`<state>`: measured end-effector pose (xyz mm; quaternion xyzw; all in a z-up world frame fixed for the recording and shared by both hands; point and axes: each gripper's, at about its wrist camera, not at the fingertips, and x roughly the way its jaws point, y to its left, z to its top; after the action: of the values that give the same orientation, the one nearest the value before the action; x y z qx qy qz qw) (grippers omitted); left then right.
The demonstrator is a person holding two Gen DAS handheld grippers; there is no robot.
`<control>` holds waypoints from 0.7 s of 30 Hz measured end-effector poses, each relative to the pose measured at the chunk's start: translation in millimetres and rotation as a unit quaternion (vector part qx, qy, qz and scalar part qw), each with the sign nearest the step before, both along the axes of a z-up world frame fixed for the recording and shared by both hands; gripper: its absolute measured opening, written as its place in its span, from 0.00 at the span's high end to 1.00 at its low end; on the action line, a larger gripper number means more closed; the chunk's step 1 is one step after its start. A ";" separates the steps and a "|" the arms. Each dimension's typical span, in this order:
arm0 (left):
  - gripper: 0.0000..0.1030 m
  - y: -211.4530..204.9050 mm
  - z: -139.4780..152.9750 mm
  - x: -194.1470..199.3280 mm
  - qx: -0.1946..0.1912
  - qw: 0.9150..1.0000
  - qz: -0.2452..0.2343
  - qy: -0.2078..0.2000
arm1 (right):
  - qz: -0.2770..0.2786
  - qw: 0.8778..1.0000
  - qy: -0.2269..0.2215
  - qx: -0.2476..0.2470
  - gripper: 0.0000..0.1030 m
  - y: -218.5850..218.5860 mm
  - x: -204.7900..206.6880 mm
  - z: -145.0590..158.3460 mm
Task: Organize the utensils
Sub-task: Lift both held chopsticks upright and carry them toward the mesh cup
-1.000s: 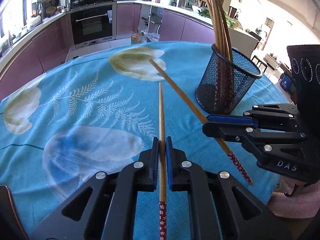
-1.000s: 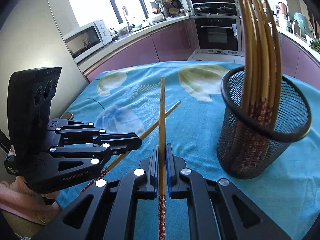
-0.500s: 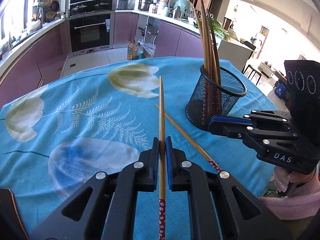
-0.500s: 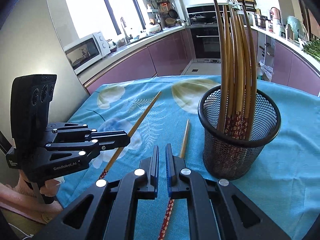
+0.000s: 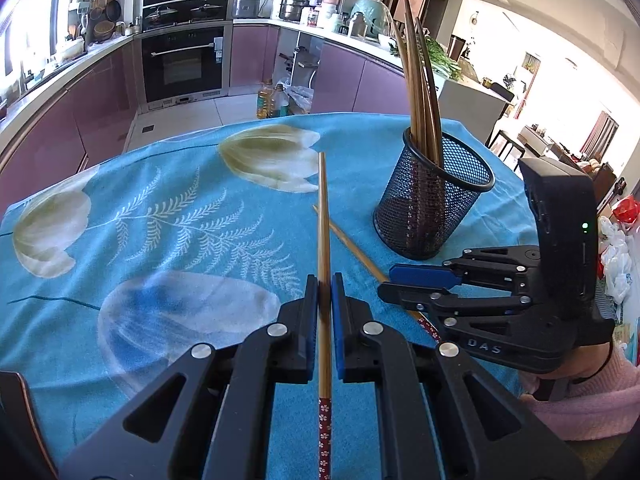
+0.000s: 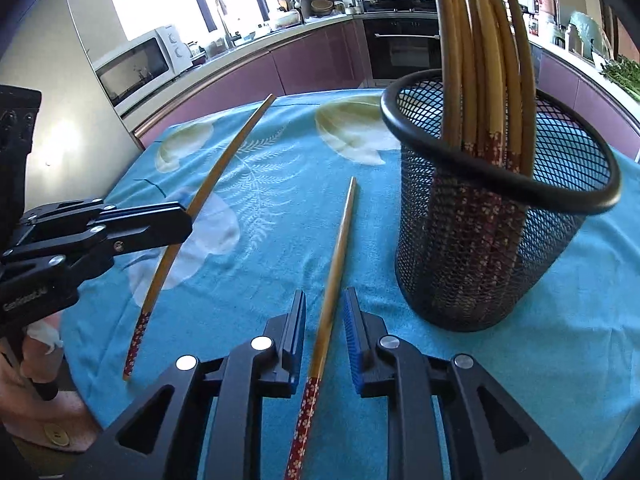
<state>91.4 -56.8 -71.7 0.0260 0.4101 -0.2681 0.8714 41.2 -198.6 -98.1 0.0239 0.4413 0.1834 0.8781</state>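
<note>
Closest to me, my left gripper (image 5: 324, 292) has its blue-padded jaws squeezed tight on a thin, smooth bamboo chopstick with a red flowery end (image 5: 323, 240), holding it up off the cloth. My right gripper (image 6: 323, 320) has its jaws opening, and a second bamboo chopstick with the same red flowery end (image 6: 334, 280) lies flat between them on the worktop; the pads are not touching it. The worktop wears a soft blue cloth with pale flowers and ferns (image 5: 168, 216). Just past the right gripper stands a round black wire-mesh cup (image 6: 492, 248), full of more long bamboo chopsticks (image 6: 480, 52) standing on their red ends.
</note>
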 end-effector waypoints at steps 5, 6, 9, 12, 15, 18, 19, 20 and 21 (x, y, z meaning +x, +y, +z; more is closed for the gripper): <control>0.93 -0.2 -1.5 0.0 0.001 1.000 0.000 0.002 | -0.006 1.000 -0.009 -0.013 0.92 5.7 4.2 -2.6; 0.93 0.2 -1.4 0.0 0.000 1.000 0.001 0.002 | -0.005 1.000 -0.009 -0.011 0.92 6.1 5.5 -2.9; 0.93 0.6 -1.0 -0.2 0.000 1.000 0.001 0.001 | -0.012 1.000 -0.014 0.009 0.94 0.8 1.7 0.6; 0.93 1.9 0.4 0.0 -0.003 1.000 0.002 0.000 | -0.011 0.999 -0.024 0.028 0.95 -5.1 -3.7 8.9; 0.93 2.8 3.1 -0.5 -0.008 1.000 0.000 -0.002 | -0.006 0.998 -0.040 0.042 0.95 -10.7 -10.3 21.5; 0.93 4.1 6.9 -1.1 -0.014 1.000 -0.003 -0.003 | -0.003 0.997 -0.057 0.057 0.95 -16.9 -18.7 35.0; 0.93 4.2 8.7 -1.2 -0.017 1.000 -0.005 -0.003 | -0.004 0.996 -0.061 0.059 0.95 -15.5 -19.2 38.9; 0.93 4.3 10.1 -1.5 -0.019 1.000 -0.006 -0.004 | -0.004 0.996 -0.065 0.064 0.95 -17.2 -21.1 42.2; 0.93 4.3 11.6 -1.9 -0.021 1.000 -0.008 -0.005 | -0.004 0.995 -0.068 0.072 0.95 -20.4 -23.5 46.2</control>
<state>89.5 -52.5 -60.1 0.0120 0.3998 -0.2832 0.8717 17.7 -219.0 -51.9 0.0763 0.3660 0.2120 0.9029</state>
